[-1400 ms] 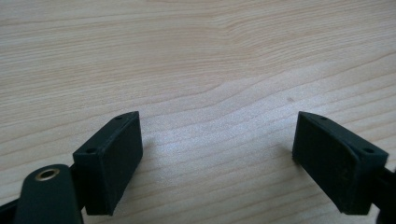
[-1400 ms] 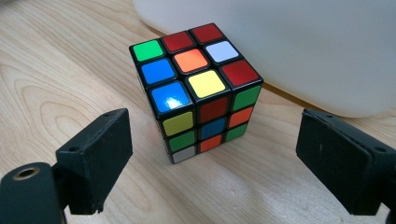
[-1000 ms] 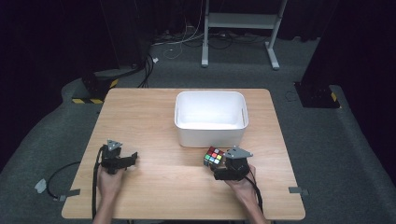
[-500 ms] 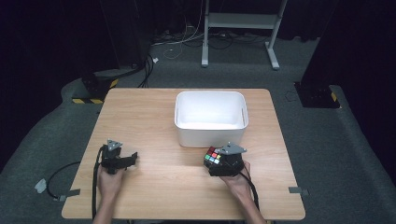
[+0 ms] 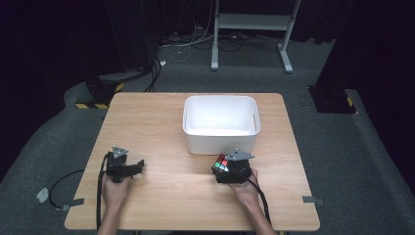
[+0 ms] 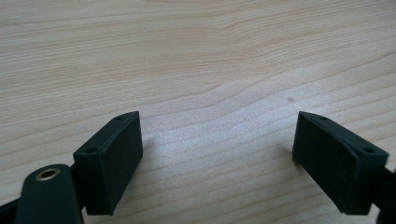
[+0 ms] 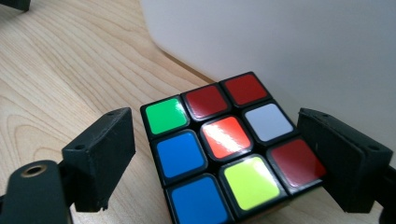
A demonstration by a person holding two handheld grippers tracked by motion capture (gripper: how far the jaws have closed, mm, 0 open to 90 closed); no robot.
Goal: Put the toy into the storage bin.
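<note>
Cube (image 7: 229, 149) sits between spread right claw (image 7: 224, 158), beside white bin (image 5: 220, 122); left claw (image 6: 219, 158) spread.

Bright table, dark room around it

Overhead light falls on the wooden table (image 5: 161, 122); the floor past its edges sinks into near black. Glare sits on the cube (image 7: 229, 149) stickers in the right gripper view. Soft shadows lie under the jaws; the high view is slightly soft

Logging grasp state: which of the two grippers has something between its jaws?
The right gripper: its open jaws straddle the puzzle cube beside the white bin. The left gripper has just bare table between its jaws.
</note>
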